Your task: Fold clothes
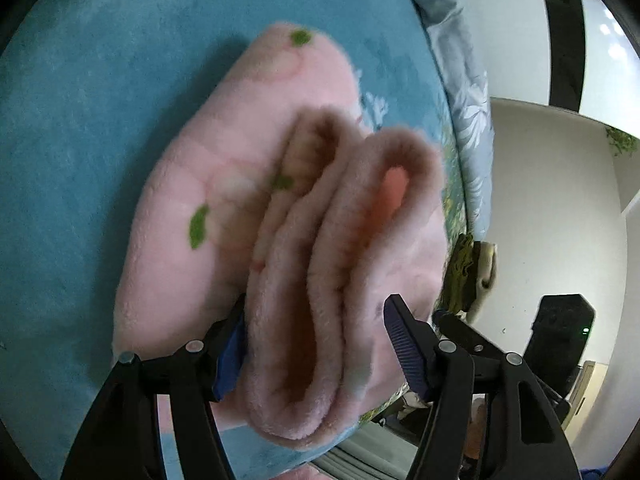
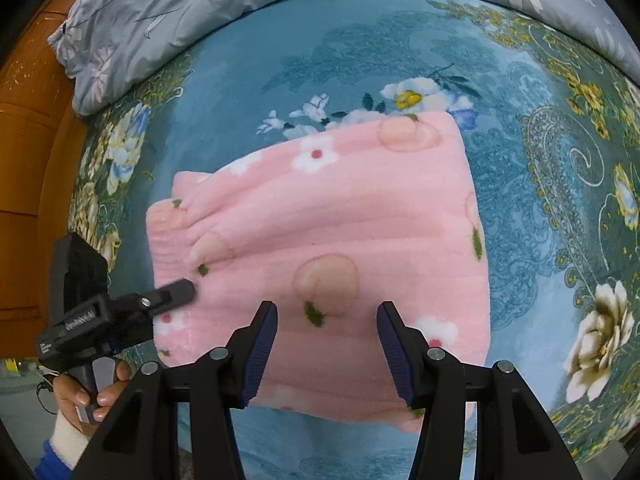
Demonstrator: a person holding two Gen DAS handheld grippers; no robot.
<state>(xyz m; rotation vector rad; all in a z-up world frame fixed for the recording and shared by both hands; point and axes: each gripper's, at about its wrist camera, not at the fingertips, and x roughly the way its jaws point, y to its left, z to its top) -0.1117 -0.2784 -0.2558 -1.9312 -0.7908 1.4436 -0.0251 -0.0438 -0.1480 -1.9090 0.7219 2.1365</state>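
Observation:
A folded pink fleece garment [image 2: 340,216], printed with peaches and small flowers, lies flat on the blue floral bedspread [image 2: 532,208]. In the left wrist view its thick folded edge [image 1: 304,280] bulges between the wide-apart jaws of my left gripper [image 1: 316,308]; the pads do not squeeze it. Seen from the right wrist, the left gripper [image 2: 180,292] sits at the garment's left edge, held by a hand [image 2: 80,396]. My right gripper [image 2: 327,308] hangs open just above the garment's near side, with nothing pinched.
A grey floral duvet [image 2: 180,8] is bunched along the far side of the bed. A wooden headboard [image 2: 28,140] stands at the left. Past the bed's edge in the left wrist view are a white wall and a black object [image 1: 560,332] on the floor.

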